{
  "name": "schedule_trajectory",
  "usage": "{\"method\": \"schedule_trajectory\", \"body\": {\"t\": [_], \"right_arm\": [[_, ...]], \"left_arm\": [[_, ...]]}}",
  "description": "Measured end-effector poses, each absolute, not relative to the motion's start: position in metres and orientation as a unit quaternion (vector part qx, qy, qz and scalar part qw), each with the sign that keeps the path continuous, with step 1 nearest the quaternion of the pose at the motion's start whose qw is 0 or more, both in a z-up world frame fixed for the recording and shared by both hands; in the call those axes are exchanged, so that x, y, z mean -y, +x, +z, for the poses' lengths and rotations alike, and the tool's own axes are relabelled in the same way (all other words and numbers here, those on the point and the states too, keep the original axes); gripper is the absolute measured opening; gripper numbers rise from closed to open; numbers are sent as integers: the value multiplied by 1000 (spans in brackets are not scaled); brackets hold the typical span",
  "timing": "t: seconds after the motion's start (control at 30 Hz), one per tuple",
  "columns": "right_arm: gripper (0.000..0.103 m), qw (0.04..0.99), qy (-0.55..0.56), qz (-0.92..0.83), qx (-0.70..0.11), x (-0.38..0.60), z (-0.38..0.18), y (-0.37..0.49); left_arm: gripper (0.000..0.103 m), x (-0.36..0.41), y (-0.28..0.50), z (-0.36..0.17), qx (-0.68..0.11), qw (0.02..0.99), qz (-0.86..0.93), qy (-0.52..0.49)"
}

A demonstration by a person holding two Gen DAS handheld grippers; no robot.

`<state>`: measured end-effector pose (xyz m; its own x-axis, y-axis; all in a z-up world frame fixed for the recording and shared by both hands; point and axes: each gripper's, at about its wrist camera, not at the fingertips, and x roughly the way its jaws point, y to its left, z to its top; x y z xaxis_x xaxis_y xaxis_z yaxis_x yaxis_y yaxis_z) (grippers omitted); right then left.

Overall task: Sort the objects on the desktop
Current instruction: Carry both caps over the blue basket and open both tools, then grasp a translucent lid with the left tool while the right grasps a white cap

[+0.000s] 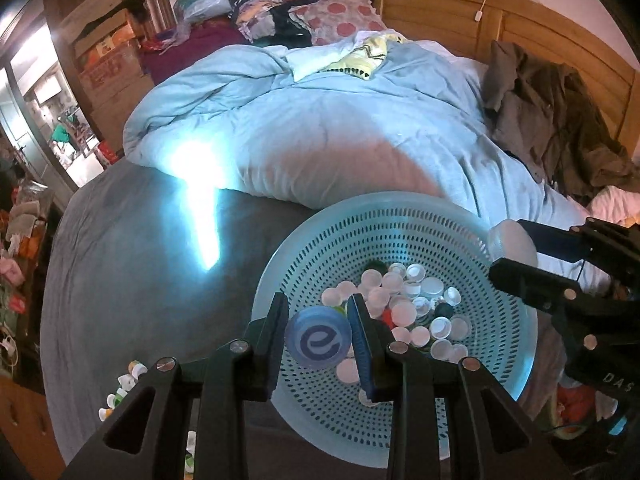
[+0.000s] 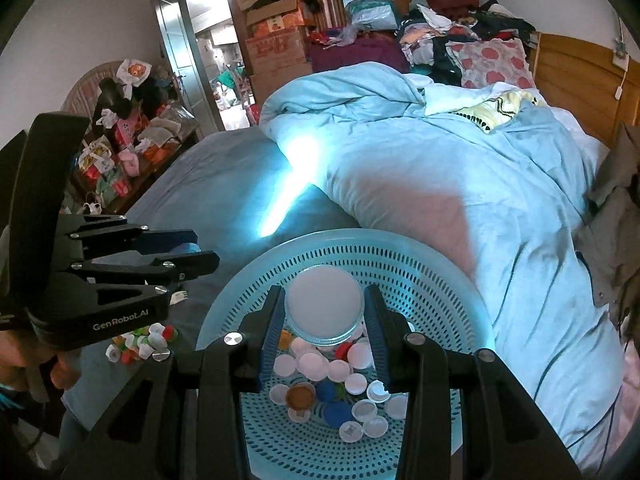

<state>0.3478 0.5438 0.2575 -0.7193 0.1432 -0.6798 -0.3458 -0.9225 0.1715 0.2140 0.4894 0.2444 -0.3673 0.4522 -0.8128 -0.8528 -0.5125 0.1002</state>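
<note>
Drop step: left gripper [image 1: 319,338] clamps a blue logo-printed plastic cap [image 1: 319,339], right gripper [image 2: 325,316] clamps a white round lid [image 2: 325,303], both lower-centre over the perforated light-blue plastic basket [image 2: 472,300]. Next: release; probably clear of the rim.

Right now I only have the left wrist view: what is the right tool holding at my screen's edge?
Observer: The right tool is shut on a large white lid, flat top facing its camera, above the perforated basket.
Operator: Any orange or brown cap in the basket? I can't see one.
Observer: Yes, a brown cap, open side up, beside a blue cap.
Operator: Is your left tool visible there?
Observer: Yes, the left tool sits left of the basket, above loose caps.
</note>
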Motion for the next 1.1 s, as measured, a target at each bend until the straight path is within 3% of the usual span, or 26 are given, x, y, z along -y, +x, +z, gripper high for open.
{"method": "schedule_trajectory", "body": {"t": [0.07, 0.1, 0.13, 0.17, 0.2, 0.37, 0.5, 0.7, 0.8, 0.87, 1.1], "right_arm": [[36, 136, -350, 916, -144, -546, 257, 348], [39, 138, -350, 915, -147, -547, 257, 349], [54, 138, -347, 915, -151, -548, 256, 350], [69, 141, -341, 917, -153, -549, 257, 352], [71, 148, -329, 920, -152, -547, 259, 358], [72, 148, -294, 931, -157, -535, 260, 380], [72, 134, -260, 944, -155, -496, 234, 411], [72, 73, -293, 941, -153, -408, 140, 427], [72, 45, -336, 928, -154, -380, 99, 409], [72, 33, -364, 919, -148, -371, 76, 393], [72, 38, -387, 904, -179, -381, 26, 377]], "left_arm": [[53, -492, 217, 242, -271, 430, 772, -381], [82, -492, 221, 243, -277, 431, 774, -372], [100, -490, 225, 246, -283, 424, 785, -353], [101, -487, 229, 248, -286, 416, 796, -333], [101, -482, 230, 251, -285, 414, 802, -323], [101, -447, 221, 260, -229, 430, 808, -332], [101, -369, 212, 256, -184, 434, 826, -309], [101, -164, 156, 185, -54, 305, 883, -353], [98, -82, 137, 137, -4, 216, 892, -397], [90, -45, 133, 106, 13, 181, 885, -428], [89, -64, 153, 55, -52, 226, 863, -449]]}}
